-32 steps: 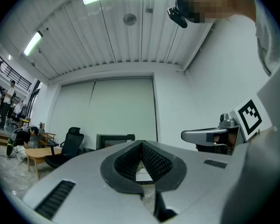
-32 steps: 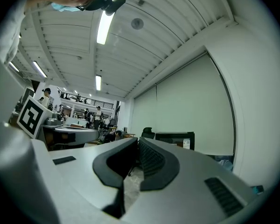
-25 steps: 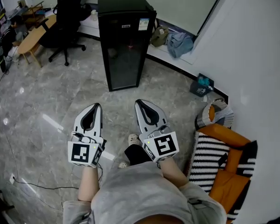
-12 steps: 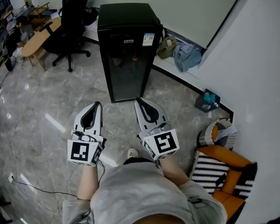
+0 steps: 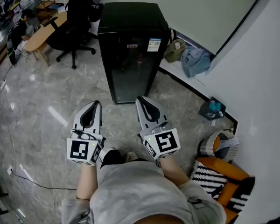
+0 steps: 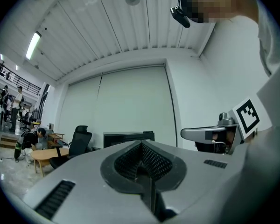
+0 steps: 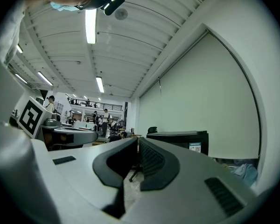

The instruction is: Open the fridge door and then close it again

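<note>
Tall black glass-fronted fridge (image 5: 130, 55) at twelve o'clock, door not yet opened; left hand-held gripper (image 5: 97, 105) and right hand-held gripper (image 5: 139, 100) both closed, empty.

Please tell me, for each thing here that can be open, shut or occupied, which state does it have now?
Black fridge with dark glass door: door closed, nothing touching it.
Left gripper: jaws shut, holding nothing.
Right gripper: jaws shut, holding nothing.
Black office chair on wheels: upright, nobody sitting on it.
</note>
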`<state>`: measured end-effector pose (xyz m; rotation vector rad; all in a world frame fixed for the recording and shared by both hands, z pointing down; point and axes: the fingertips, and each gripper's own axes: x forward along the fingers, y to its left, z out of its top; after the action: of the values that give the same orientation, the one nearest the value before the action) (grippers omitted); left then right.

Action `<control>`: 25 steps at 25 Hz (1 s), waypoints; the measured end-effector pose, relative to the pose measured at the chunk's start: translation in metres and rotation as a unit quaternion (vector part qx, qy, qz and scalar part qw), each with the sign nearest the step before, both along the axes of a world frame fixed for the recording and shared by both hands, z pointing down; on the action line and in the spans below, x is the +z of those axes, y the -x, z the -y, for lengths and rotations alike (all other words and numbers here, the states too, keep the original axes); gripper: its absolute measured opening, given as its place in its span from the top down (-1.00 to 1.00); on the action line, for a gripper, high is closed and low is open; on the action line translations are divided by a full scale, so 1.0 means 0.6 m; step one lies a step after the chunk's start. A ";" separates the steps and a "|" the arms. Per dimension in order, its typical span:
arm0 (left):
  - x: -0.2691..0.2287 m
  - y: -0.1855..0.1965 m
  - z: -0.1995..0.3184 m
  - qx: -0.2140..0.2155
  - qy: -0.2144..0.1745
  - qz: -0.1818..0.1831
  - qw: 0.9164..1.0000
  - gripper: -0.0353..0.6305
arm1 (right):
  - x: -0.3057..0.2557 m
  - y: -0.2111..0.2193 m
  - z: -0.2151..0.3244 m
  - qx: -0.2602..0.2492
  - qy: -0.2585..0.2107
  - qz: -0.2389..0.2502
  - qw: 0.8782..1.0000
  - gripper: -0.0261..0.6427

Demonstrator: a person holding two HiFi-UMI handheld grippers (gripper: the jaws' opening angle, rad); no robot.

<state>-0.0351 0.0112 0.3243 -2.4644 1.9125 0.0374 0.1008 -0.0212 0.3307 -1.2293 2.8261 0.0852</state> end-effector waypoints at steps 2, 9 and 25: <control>0.004 0.009 0.016 -0.006 0.010 0.000 1.000 0.85 | 0.006 0.009 0.017 -0.002 0.004 0.000 1.000 0.85; 0.003 0.047 0.097 0.018 -0.002 0.003 1.000 0.85 | 0.004 0.051 0.096 0.012 0.008 -0.001 1.000 0.85; 0.033 0.174 0.299 0.073 0.009 0.030 0.997 0.85 | 0.024 0.169 0.279 0.065 0.032 -0.005 0.997 0.85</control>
<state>-0.1397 -0.1683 0.3442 -2.5813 1.7147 -0.0514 -0.0008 -0.1887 0.3450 -1.4304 2.7739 0.0052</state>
